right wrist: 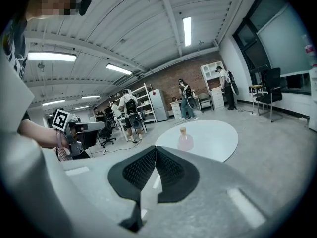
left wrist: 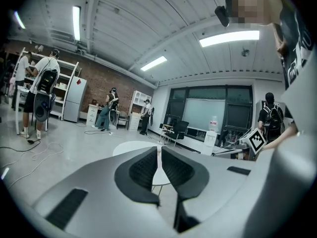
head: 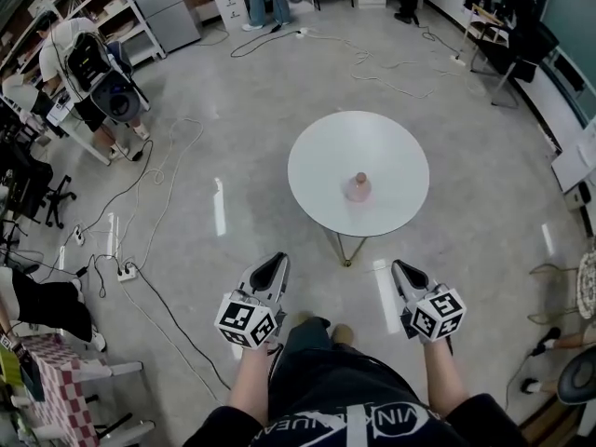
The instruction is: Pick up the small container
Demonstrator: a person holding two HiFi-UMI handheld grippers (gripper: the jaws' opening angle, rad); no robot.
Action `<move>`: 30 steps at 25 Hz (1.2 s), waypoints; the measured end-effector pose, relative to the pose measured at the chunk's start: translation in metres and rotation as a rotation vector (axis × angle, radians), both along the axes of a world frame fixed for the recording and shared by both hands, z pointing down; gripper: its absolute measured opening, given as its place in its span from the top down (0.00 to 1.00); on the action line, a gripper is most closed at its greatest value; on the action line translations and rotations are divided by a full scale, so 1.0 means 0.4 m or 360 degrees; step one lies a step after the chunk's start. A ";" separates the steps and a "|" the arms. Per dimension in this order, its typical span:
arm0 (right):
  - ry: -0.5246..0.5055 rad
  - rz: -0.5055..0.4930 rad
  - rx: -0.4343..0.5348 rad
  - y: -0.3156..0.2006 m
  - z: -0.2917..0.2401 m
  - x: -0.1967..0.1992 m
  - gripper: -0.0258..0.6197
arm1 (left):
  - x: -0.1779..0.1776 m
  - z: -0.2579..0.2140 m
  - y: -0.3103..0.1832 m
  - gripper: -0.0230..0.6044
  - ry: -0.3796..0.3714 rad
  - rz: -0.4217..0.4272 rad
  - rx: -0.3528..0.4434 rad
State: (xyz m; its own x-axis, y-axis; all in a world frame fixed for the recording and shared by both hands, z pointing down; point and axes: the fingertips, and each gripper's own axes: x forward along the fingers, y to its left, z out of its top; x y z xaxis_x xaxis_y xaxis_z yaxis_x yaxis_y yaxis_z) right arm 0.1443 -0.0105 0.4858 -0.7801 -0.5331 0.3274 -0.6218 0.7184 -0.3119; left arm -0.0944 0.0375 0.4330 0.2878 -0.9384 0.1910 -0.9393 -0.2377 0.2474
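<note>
Small pink, round-bellied container (head: pixel 358 188) with a pale stopper-like top, standing upright on the round white tabletop (head: pixel 317 156), a little toward 6 o'clock of the disc's centre; nothing else is on the tabletop. Its long axis is vertical, the narrow neck uppermost. In the head view both tools are held short of the tabletop's near edge, well apart from the container.

The right hand-held gripper (head: pixel 402 268) has the container at about 11 o'clock and is judged the nearer of the two. The left hand-held gripper (head: pixel 277 261) has it at roughly 1 to 2 o'clock.

The right gripper view shows the container (right wrist: pixel 185 141) just above and to the right of the jaw tips, so the line of approach is nearly direct. There the ribbed black jaws are pressed together with nothing between them. The left gripper view shows the same: jaws closed, empty. Judged step: approach, with the jaws yet to part before any grasp around the belly.
</note>
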 end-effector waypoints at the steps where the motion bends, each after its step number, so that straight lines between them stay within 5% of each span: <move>1: 0.0008 0.0001 -0.0015 -0.001 0.010 -0.007 0.95 | -0.007 0.008 -0.009 0.92 0.0010 0.0001 -0.0010; 12: 0.0090 0.0143 -0.0041 -0.139 0.026 -0.027 0.95 | -0.010 0.040 -0.248 0.92 0.0058 0.0231 -0.0023; 30: 0.0186 0.0127 -0.0146 -0.341 0.090 -0.245 0.95 | -0.086 0.122 -0.556 0.92 0.0119 0.0472 -0.0143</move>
State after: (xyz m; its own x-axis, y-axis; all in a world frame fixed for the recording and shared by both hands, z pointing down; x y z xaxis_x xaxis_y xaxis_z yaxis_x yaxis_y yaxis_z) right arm 0.0462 -0.1468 0.5220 -0.6905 -0.5554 0.4635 -0.7115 0.6372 -0.2964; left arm -0.1289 -0.1849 0.4820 0.5626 -0.7919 0.2374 -0.8108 -0.4725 0.3453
